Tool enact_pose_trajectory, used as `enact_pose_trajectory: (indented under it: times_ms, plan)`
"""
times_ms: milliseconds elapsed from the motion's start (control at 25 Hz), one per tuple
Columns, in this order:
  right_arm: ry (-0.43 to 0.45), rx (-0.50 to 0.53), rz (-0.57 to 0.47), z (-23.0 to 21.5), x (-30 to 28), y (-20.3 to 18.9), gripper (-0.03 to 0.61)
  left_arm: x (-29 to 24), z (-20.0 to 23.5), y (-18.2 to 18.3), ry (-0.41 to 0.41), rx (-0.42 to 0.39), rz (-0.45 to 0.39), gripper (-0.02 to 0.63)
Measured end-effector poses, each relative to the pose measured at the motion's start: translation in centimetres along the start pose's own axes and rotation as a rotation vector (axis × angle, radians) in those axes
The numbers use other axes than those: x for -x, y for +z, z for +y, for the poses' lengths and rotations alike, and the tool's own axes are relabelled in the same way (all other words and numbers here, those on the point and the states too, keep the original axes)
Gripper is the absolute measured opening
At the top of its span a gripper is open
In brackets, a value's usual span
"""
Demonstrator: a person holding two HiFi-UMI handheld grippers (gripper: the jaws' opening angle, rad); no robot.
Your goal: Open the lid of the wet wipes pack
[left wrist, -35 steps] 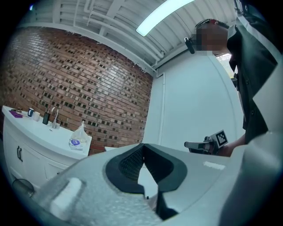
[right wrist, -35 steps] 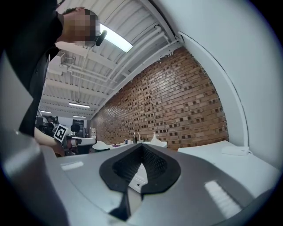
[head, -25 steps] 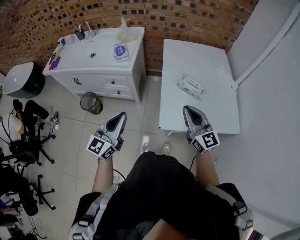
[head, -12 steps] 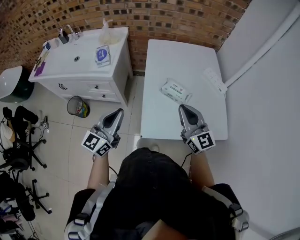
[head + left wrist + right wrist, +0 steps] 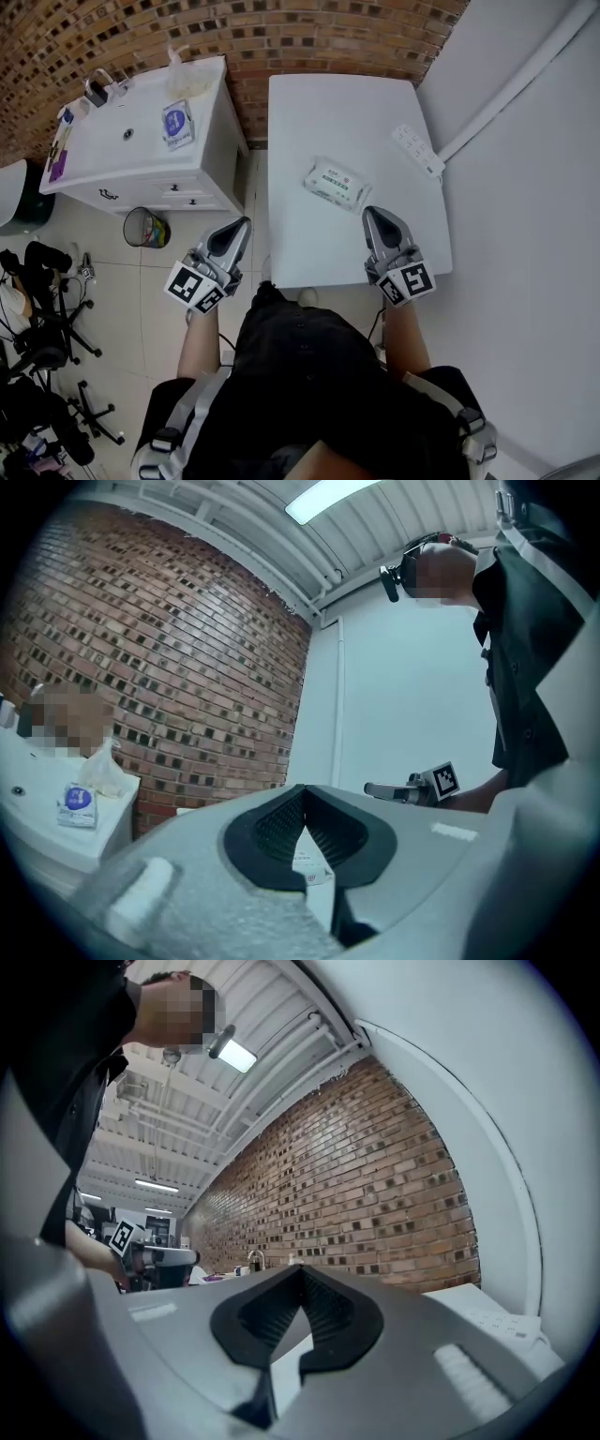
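Closer to the white tabletop [image 5: 328, 112] than a second ago, the left hand-held gripper [image 5: 245, 225] and right hand-held gripper [image 5: 373, 215] are both closed on nothing, with the wet wipes pack [image 5: 337, 184] lying flat on it, just ahead and left of the right one.

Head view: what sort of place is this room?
Probably a lab or studio, not a home: a sink cabinet against a bare brick wall, a white table holding a wet wipes pack, and office chairs at left.

Brick wall [image 5: 281, 28] far, white wall [image 5: 525, 244] right. White table [image 5: 337, 112] against both. Sink vanity [image 5: 141, 155] left, waste bin [image 5: 146, 228] on tiled floor [image 5: 131, 300].
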State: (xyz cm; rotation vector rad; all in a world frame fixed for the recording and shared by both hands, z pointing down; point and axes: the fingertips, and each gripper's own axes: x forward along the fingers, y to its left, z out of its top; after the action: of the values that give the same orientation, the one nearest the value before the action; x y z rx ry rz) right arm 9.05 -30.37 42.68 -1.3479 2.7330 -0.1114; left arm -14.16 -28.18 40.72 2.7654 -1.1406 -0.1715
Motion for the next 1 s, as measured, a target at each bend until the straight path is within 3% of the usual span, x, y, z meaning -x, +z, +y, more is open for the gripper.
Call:
enact_pose_trajectory:
  times_ms: [320,640,1000]
  plan:
    - [-0.075,-0.027,0.013,-0.8,-2.4,-0.2,0.006,-4.3,3.4,0.1,-0.115,0.03,0.019,0.002]
    - [-0.16,0.01,0.019,-2.2,-4.3,0.4,0.006,-7.5,7.4,0.9,-0.191,0.025,0.018,0.002]
    - [-0.284,0.041,0.051,-4.1,-3.9,1.1,0.006,-11.5,9.0,-0.1,-0.309,0.044,0.061,0.002]
